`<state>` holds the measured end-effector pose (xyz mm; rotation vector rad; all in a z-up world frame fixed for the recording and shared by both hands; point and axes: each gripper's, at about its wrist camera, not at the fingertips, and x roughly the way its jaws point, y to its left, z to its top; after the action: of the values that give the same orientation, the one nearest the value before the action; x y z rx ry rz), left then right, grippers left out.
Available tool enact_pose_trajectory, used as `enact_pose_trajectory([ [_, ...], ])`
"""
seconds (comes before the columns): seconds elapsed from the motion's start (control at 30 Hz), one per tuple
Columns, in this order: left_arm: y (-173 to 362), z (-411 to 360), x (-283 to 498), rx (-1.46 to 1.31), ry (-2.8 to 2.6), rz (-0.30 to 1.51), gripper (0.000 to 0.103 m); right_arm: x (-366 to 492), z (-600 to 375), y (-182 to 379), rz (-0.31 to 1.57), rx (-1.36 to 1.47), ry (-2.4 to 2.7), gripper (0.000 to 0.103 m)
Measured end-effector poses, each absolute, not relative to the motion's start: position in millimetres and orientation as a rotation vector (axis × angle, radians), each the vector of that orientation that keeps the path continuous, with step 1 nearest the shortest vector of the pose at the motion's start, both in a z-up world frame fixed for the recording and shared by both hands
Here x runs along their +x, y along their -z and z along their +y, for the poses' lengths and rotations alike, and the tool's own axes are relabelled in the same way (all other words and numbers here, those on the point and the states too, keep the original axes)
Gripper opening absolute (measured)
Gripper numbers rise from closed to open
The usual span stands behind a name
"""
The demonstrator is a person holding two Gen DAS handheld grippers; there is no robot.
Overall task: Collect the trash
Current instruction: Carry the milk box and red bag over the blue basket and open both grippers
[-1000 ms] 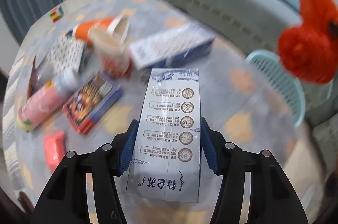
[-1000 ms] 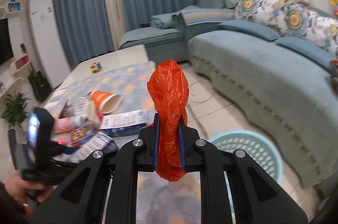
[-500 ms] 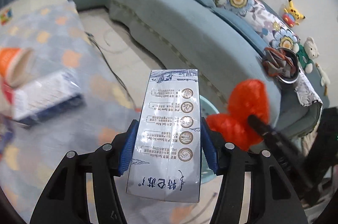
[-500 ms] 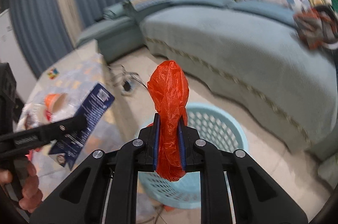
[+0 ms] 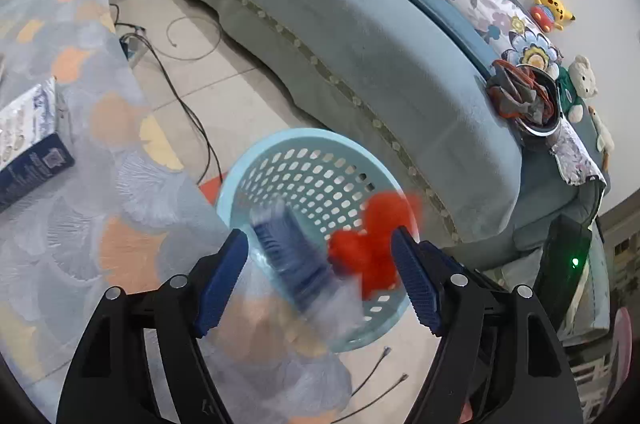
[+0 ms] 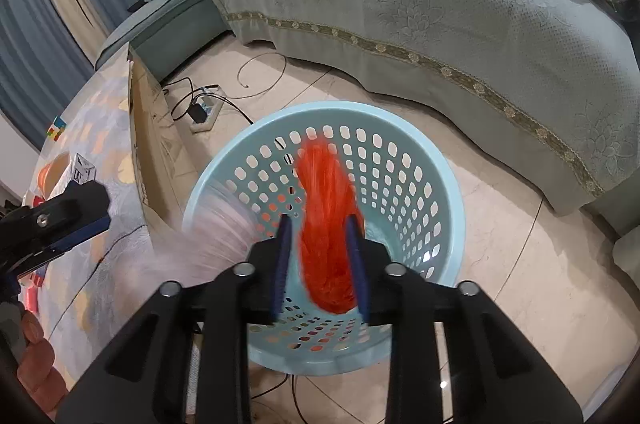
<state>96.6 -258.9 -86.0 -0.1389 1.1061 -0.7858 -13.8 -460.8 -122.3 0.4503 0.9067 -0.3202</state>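
Both grippers hung over the basket point(image 6: 448, 184), a pale blue perforated tub on the floor between the table point(image 5: 80, 224) and the sofa point(image 5: 360, 44). The left gripper point(image 5: 320, 276) had its jaws opening and stood wide, touching nothing; the carton point(image 5: 292, 256) fell as a blue and white blur between them toward the basket. The right gripper point(image 6: 320, 264) had its jaws opening too, and the bag point(image 6: 326, 220), an orange plastic wad, streaked down between its pads. It looked free of them, though the blur left that uncertain.

By its look the bag was featherlight, soft and crushable, likely slippery film that would spring back when let go. It should be pinched at the bunched neck. The carton seemed a light, hollow card sleeve, stiff along its length but easy to dent. It was best taken across its narrow faces near the middle.

No writing on the falling carton could be read through the blur. A box point(image 5: 28, 148) on the table at the left edge showed rows of small print and what may be a QR code on its dark end, none of it legible. No brand could be made out anywhere.
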Motion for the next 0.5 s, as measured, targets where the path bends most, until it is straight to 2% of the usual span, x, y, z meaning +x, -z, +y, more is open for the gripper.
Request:
enact_pose_trajectory([
  [0.1, 77.4, -250.2, 93.2, -0.151, 0.786, 1.083, 0.073, -16.4, -460.7, 120.1, 0.9, 0.456, 0.321, 0.042],
  [0.27, 48.5, -222.0, 78.7, -0.159, 0.773, 1.002, 0.073, -21.0, -453.4, 106.4, 0.876, 0.45, 0.298, 0.042],
  [0.5, 3.1, -154.5, 51.8, -0.182, 0.682, 0.884, 0.073, -26.2, -399.8, 43.9, 0.757, 0.355, 0.182, 0.042],
])
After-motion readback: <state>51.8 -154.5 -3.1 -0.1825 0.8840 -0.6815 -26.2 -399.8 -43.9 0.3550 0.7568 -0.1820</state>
